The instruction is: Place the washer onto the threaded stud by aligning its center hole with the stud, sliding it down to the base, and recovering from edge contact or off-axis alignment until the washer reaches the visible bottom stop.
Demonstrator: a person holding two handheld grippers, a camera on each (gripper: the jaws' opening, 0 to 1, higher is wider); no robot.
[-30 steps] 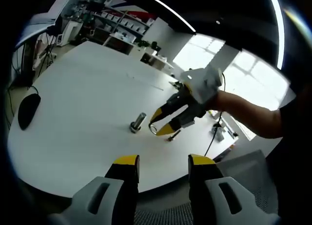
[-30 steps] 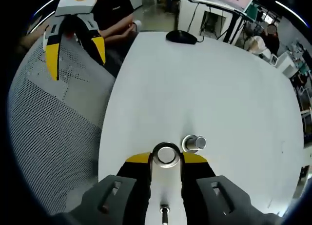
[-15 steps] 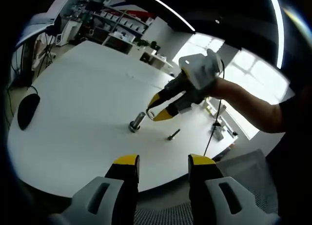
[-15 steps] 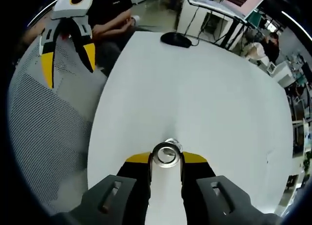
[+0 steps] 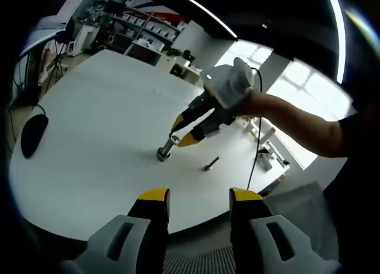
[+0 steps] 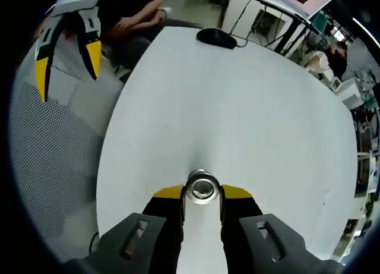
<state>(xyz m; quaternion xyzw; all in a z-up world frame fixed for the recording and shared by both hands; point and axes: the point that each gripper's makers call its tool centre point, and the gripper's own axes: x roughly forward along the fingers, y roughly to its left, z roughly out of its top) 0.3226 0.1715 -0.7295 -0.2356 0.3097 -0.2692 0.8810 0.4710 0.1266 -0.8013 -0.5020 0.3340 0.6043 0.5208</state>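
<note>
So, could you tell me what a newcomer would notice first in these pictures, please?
The shiny metal ring washer pinched between the right gripper's yellow-tipped jaws, low in the right gripper view. In the left gripper view that gripper reaches in from the right to the upright threaded steel stud on the round white table, with a small loose bolt lying beside it.

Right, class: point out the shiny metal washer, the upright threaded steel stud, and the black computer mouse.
Shiny metal washer (image 6: 202, 188), right gripper view, on its ring face.
Upright threaded steel stud (image 5: 165, 150), left gripper view, on its shank.
Black computer mouse (image 5: 32, 135), left gripper view, on its back.
</note>
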